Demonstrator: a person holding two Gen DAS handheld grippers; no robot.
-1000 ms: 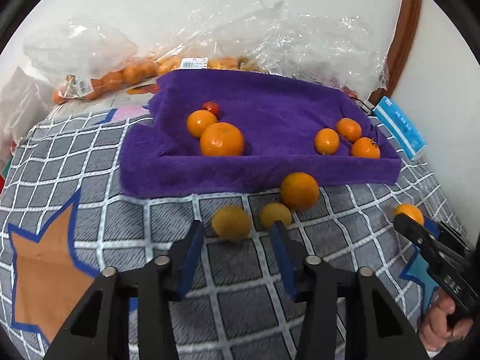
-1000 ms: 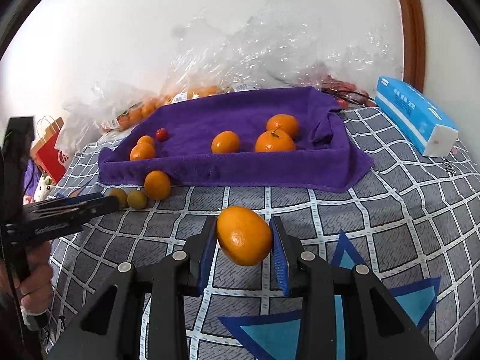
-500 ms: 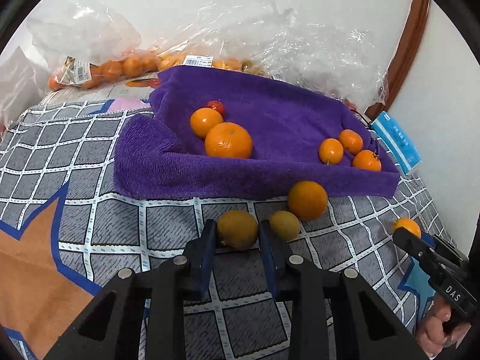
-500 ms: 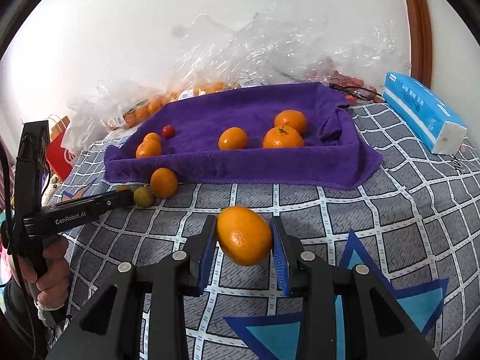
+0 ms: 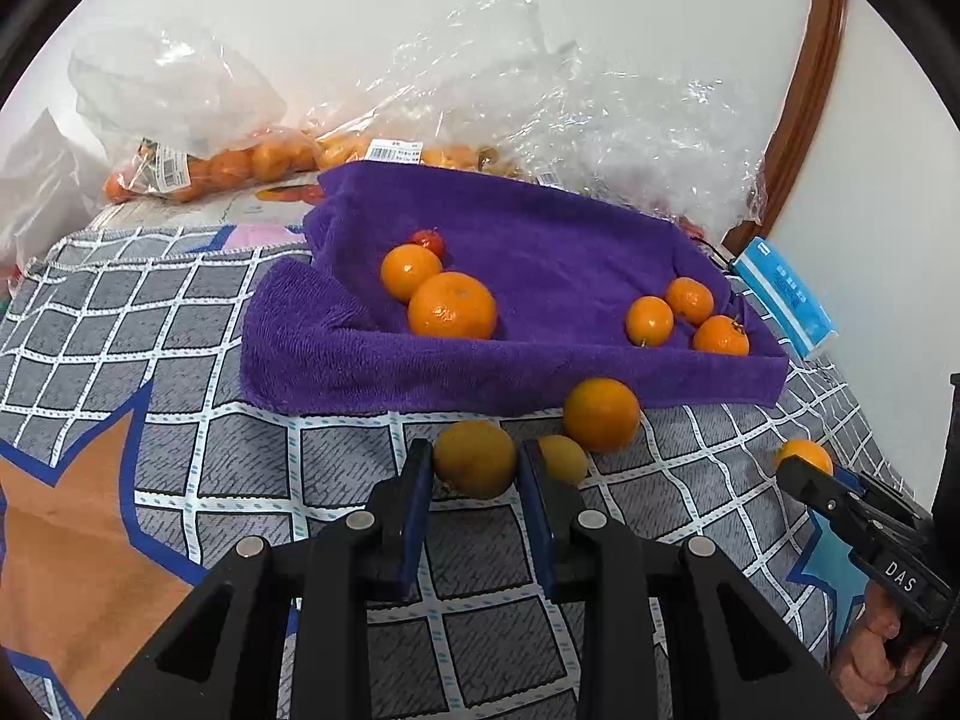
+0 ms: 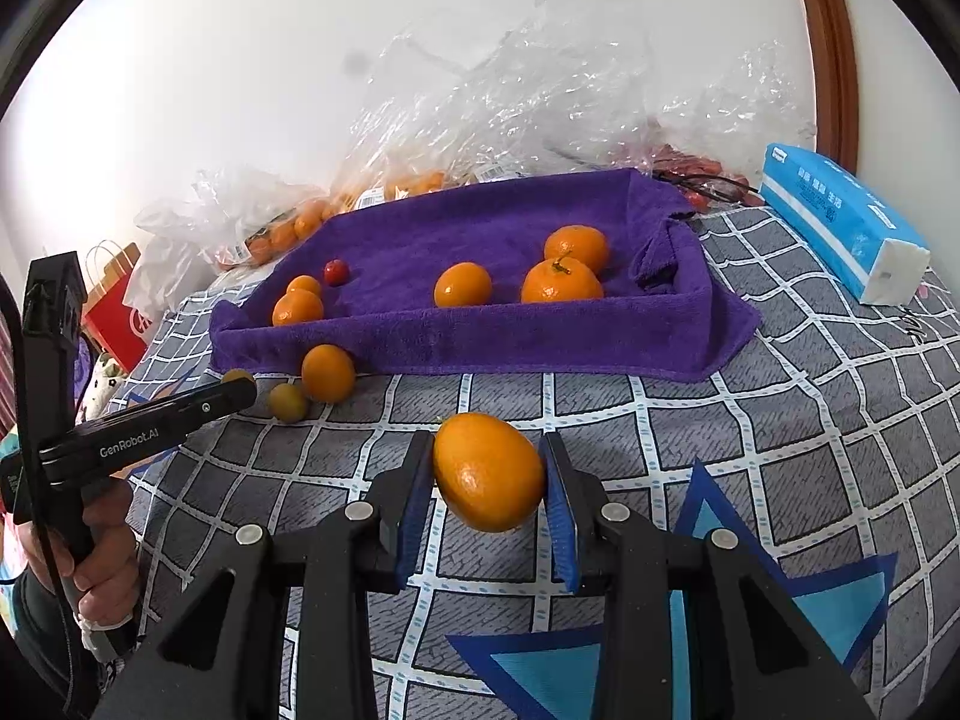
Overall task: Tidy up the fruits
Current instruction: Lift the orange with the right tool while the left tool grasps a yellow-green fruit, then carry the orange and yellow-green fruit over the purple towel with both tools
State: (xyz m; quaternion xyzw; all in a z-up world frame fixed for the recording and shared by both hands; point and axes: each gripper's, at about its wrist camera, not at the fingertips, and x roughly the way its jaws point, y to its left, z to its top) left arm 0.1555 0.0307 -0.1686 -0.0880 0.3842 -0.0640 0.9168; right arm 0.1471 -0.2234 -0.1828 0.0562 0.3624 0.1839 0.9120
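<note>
Left gripper (image 5: 474, 468) is now clamping the dull orange (image 5: 474, 457) on the bedspread, having closed since earlier. Right gripper (image 6: 487, 474) is gripping its orange (image 6: 487, 471). Purple towel (image 5: 540, 372) is lying just ahead.

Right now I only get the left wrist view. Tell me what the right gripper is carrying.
Observer: The right gripper is shut on an orange, held clear above the checked cover.
Operator: Report what lies past the blue pack, my view cuts it short.
Observer: The tissue pack shows whole, with its white end facing the camera.
Operator: Say what sits left of the purple towel.
Observer: A red paper bag stands beyond the left gripper, beside the purple towel.
</note>
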